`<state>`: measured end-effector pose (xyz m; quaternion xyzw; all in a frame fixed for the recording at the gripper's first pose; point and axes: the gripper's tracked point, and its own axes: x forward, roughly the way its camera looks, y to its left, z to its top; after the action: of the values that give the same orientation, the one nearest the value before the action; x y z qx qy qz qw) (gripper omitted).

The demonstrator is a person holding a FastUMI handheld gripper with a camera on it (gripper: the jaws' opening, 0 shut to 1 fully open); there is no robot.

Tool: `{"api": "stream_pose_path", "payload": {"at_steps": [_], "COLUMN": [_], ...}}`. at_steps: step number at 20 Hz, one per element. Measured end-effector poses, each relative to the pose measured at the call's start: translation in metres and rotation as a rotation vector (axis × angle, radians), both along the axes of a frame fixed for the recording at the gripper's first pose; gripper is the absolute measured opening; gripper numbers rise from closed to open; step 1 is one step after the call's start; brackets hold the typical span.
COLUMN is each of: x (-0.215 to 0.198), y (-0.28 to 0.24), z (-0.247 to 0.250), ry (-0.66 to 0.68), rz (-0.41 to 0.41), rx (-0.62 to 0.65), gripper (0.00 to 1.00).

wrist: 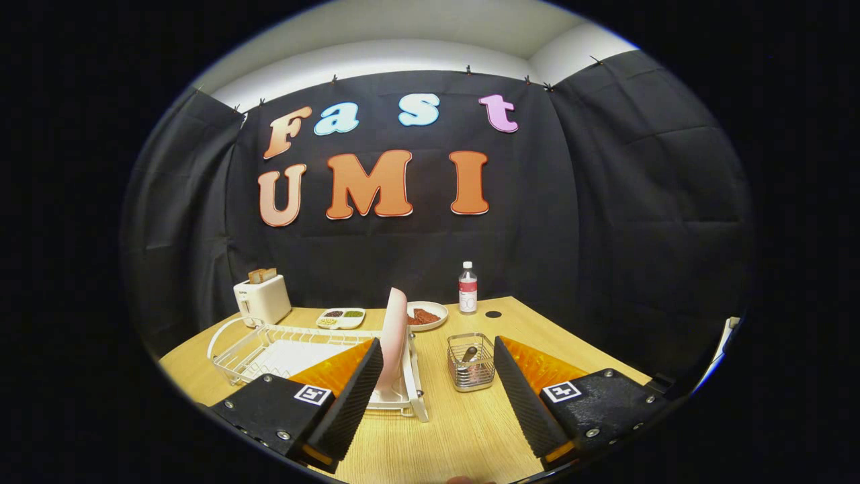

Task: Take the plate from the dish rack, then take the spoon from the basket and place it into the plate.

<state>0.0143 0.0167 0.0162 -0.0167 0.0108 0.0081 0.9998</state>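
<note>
Fingers point(437, 396) come first, down low and nearest to me. They are spread wide and hold nothing. Bare table point(457, 430) shows in the gap between them.

Just ahead of my left finger stands the plate point(394, 336). It is pink and it stands up on its edge in the near end of the white dish rack point(269, 349). I see it from the side, so it looks thin. I think it is hard and stiff and will not bend. It may be smooth and a bit slippery, and it could break if it falls. It looks light enough for me to lift. The best place to pinch is the top rim, which sticks up free above the wires. One finger should go on each flat face. Then I should lift it straight up so it does not catch on the rack.

Just ahead of my right finger sits the small wire basket point(471, 361). The spoon point(469, 354) stands inside it, and its top end pokes up. It is thin and looks hard and very light. A thin thing like that can slip or turn, so I would pinch the end that sticks up.

Farther back on the table are a bowl point(427, 316) with something reddish in it, a small tray point(341, 318) with three parts, and a toaster point(262, 300) with bread in it. A water bottle point(467, 288) stands near the far edge.
</note>
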Motion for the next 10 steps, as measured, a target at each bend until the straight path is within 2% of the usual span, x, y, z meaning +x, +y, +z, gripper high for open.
{"api": "stream_pose_path", "payload": {"at_steps": [6,10], "x": [0.034,0.074], "y": [0.029,0.042], "z": [0.023,0.039], "ry": [-0.008,-0.019], "rz": [-0.002,-0.043], "rx": [-0.066,-0.154], "gripper": [0.98,0.99]}}
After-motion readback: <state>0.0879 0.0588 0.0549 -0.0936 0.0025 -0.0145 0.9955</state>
